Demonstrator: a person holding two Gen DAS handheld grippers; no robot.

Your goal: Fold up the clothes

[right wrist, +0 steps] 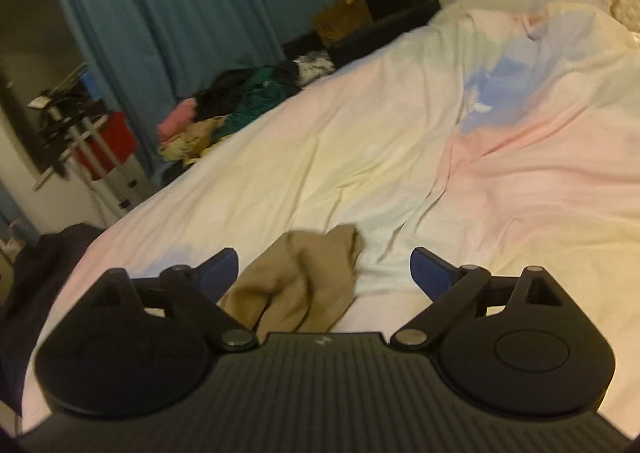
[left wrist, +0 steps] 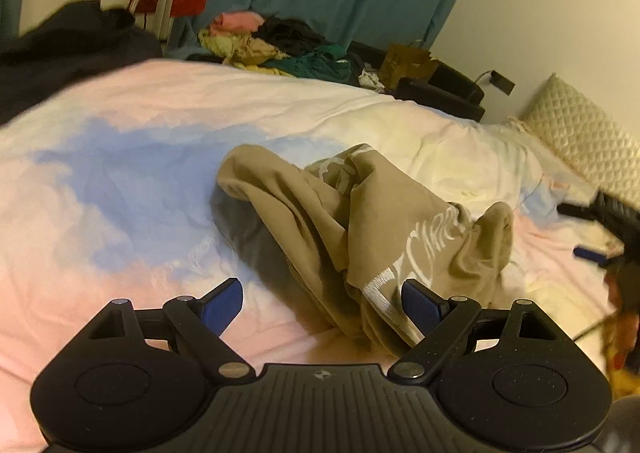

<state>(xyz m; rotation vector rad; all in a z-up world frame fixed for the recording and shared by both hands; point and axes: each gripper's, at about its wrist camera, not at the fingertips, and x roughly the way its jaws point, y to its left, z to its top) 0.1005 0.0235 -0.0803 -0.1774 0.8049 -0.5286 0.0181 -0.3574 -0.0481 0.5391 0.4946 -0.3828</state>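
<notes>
Two grippers, both released. Left wrist view: my left gripper (left wrist: 322, 307) has its jaws spread over the bed (left wrist: 120, 181), holding nothing; the crumpled tan garment (left wrist: 360, 221) lies just ahead and to the right, its long axis running away from me toward upper left, its near hem touching the right pad. My right gripper (left wrist: 600, 229) is visible at the far right, off the cloth. Right wrist view: right gripper (right wrist: 324, 271) jaws wide, one tan fold (right wrist: 304, 285) lying loose between them, ungripped. Judgement: left hand is nearer the bulk.
</notes>
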